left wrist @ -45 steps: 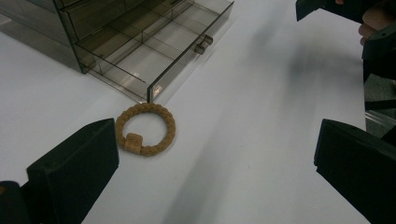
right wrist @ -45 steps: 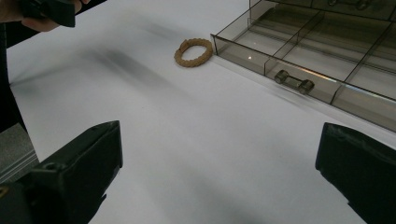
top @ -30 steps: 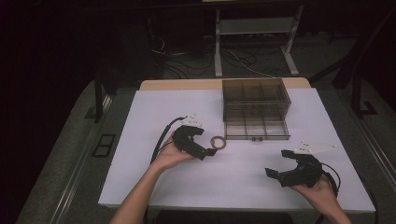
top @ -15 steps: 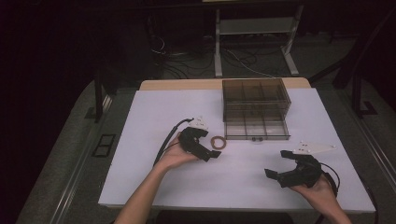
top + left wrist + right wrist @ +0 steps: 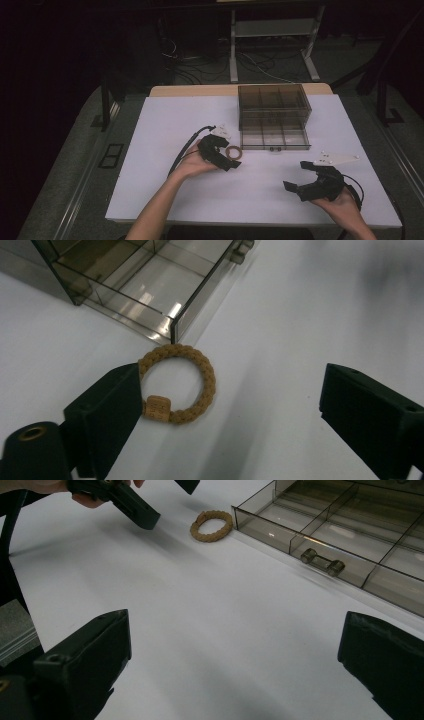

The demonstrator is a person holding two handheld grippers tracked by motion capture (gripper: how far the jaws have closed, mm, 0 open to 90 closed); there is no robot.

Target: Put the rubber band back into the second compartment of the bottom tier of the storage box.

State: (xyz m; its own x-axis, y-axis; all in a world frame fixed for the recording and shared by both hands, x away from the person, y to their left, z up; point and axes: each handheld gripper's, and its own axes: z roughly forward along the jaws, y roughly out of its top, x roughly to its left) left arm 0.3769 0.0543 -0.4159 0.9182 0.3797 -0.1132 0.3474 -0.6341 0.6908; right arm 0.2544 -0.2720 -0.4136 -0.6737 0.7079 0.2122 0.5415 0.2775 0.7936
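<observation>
One braided ring (image 5: 177, 384), two grippers

No writing, label, brand, number or sign can be read anywhere in these pictures. The white surface (image 5: 165, 150) carries no print, the smoky clear plastic drawer box (image 5: 274, 102) bears no marking, and the small block on the braided ring (image 5: 177, 385) is too blurred to show any letters.

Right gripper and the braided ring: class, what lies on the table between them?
Nothing. In the right gripper view, only bare white table stretches from the right gripper to the braided ring; the high view shows the same gap.
</observation>
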